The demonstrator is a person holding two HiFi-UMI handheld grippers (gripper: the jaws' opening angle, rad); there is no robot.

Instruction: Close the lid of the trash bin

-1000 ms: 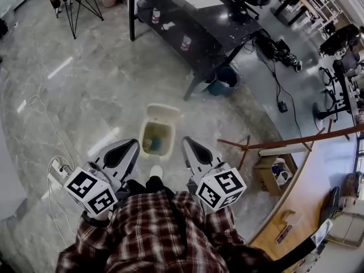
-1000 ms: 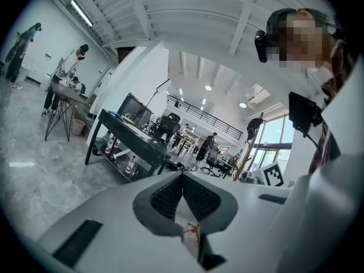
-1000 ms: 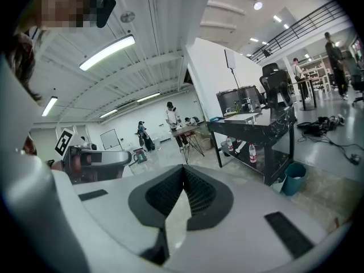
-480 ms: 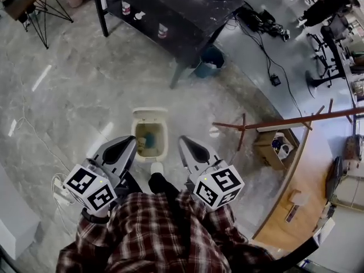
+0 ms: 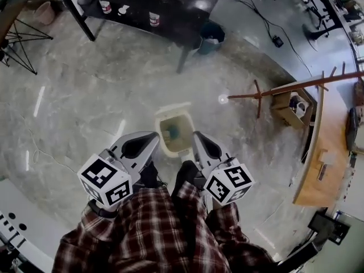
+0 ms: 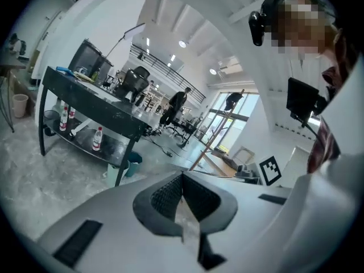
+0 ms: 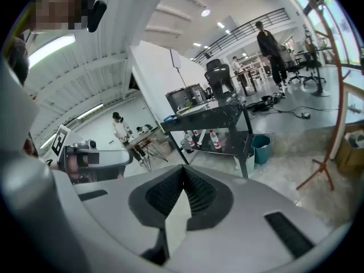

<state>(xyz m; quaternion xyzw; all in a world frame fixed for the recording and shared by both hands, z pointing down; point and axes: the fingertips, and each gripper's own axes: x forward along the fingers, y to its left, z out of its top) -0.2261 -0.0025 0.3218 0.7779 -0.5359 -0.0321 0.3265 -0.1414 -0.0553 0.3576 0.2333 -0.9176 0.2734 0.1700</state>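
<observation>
Looking down through the head view, I have the left gripper [image 5: 149,140] just beside the left wall of the small cream plastic trash bin [image 5: 190,131], which stands on the grey marble floor [image 5: 85,95] straight in front of the person's legs. That gripper's jaws are pressed together tip to tip, with nothing between them.

The bin is open. Its flat cream plastic lid [image 5: 173,109] is tipped up at the far rim, and something teal [image 5: 172,131] lies inside; I cannot tell what it is.

Just beside the bin's right wall is the right gripper [image 5: 200,138], its jaws likewise together and empty.

I judge the lid to be light, stiff and smooth, swinging on a hinge at the far rim, so it should need a nudge and not a grasp. The best place to touch it looks like its raised free edge, the part farthest from the hinge, where a small push from behind would swing it forward and down.

The bin itself also seems light, and the polished floor looks slick. A hard shove could slide or tip the bin, and closed jaw tips may skid off the smooth plastic.
</observation>
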